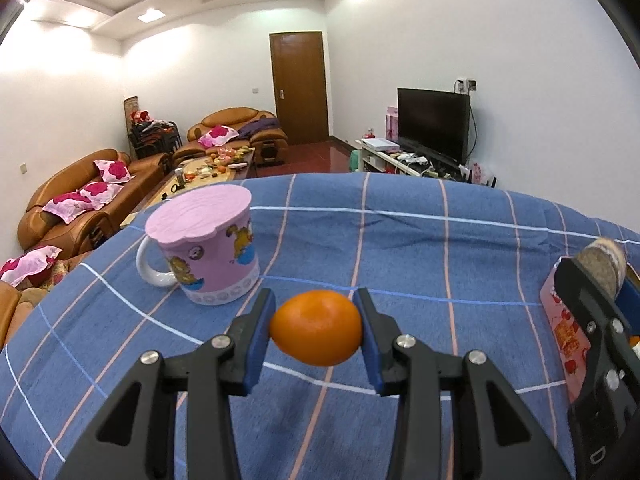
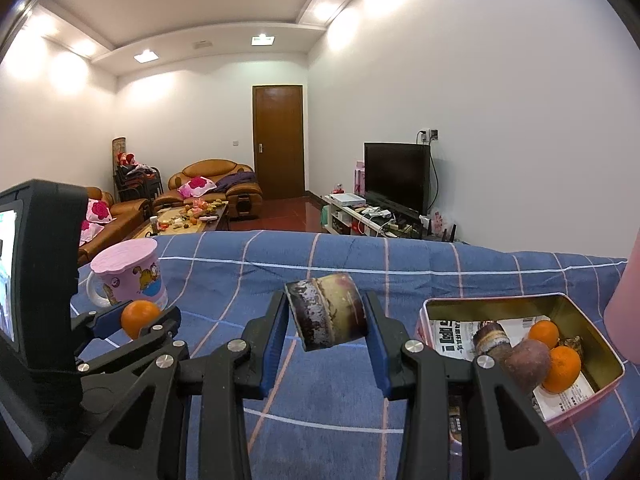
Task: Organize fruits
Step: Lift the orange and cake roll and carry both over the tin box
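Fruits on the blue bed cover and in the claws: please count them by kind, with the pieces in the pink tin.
Oranges: 3 (left claw; tin)
Sugarcane pieces: 2 (right claw; tin)
Purple-brown round fruit: 1
Total: 6; a dark item behind the tin's oranges is unclear.

Mug [image 2: 128, 276] at far left on the surface [image 2: 320, 280]; tin [image 2: 600, 344] at right, holding two oranges [image 2: 564, 364] and cane pieces [image 2: 526, 362].
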A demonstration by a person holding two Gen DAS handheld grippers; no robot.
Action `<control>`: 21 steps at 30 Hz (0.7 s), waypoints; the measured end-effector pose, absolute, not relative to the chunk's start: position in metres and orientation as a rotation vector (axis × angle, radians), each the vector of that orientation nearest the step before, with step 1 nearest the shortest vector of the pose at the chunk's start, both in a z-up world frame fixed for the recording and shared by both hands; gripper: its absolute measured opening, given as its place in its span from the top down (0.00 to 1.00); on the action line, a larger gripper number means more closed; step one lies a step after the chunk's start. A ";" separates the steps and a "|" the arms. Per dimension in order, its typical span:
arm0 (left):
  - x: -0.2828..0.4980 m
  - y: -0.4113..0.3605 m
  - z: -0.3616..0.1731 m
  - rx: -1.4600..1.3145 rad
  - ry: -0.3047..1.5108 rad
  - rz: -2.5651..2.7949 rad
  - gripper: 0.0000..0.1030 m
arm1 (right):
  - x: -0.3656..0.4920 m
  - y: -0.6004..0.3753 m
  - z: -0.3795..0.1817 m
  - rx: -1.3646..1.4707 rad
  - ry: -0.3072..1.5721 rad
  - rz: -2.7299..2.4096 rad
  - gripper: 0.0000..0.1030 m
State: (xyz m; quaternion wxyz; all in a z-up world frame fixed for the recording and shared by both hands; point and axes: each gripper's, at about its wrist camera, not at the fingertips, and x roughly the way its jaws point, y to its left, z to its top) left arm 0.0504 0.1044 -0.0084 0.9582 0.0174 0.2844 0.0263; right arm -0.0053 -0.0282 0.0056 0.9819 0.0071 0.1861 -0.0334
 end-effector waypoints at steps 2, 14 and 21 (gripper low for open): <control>0.047 0.105 -0.008 0.030 0.571 0.059 0.59 | -0.007 -0.029 0.006 0.012 0.373 -0.066 0.61; 0.026 0.105 -0.007 0.019 0.534 0.087 0.59 | -0.020 -0.031 0.009 0.010 0.373 -0.074 0.61; 0.018 0.104 -0.005 0.015 0.521 0.102 0.59 | -0.029 -0.030 0.010 -0.005 0.367 -0.071 0.61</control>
